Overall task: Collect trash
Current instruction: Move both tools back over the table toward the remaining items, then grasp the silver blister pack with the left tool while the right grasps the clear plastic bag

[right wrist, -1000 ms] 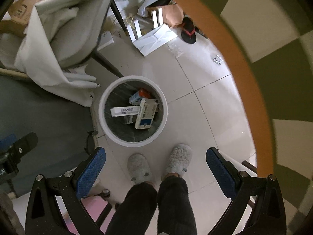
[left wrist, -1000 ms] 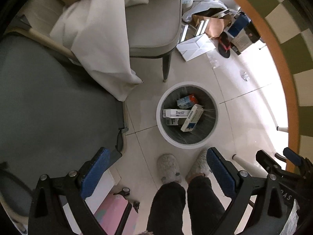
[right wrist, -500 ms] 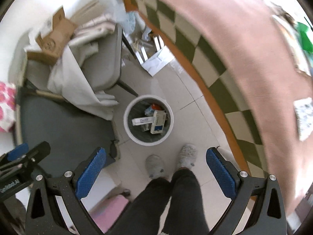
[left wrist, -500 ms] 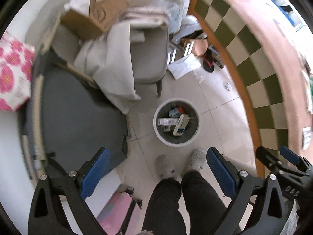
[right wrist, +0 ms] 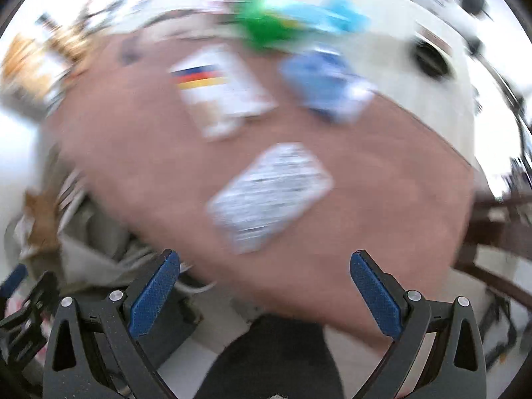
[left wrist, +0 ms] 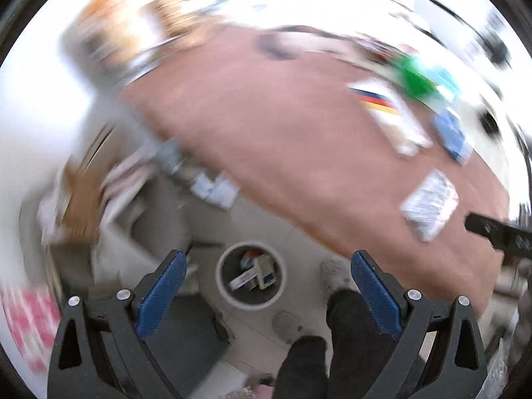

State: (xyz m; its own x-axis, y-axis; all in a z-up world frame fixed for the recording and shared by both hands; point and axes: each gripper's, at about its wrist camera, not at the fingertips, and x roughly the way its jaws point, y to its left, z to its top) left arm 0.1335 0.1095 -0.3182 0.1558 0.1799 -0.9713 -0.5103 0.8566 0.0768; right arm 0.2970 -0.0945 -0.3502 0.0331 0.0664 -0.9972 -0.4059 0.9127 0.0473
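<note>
1. Plainly, both tools are empty: the left gripper (left wrist: 267, 284) has its jaws spread wide with nothing between them, and the right gripper (right wrist: 264, 282) likewise, so no trash is in hand.
2. The trash bin (left wrist: 251, 276), already holding a few small boxes, sits on the floor between and just beyond the left jaws; it does not show in the right wrist view.
3. Likely the next piece is the silvery packet (right wrist: 271, 196), flat on the brown table (right wrist: 382, 199) ahead of the right jaws, with a striped white box (right wrist: 221, 91) and a blue packet (right wrist: 327, 84) farther ahead.
4. Risk, as I judge it: a flat packet may slide across the tabletop instead of entering the jaws, or get pushed off the near edge.
5. Heavy motion blur smears both views, so labels, edges and the green (right wrist: 266, 28) clutter beyond are unreadable, and whether the packet is empty cannot be told.
</note>
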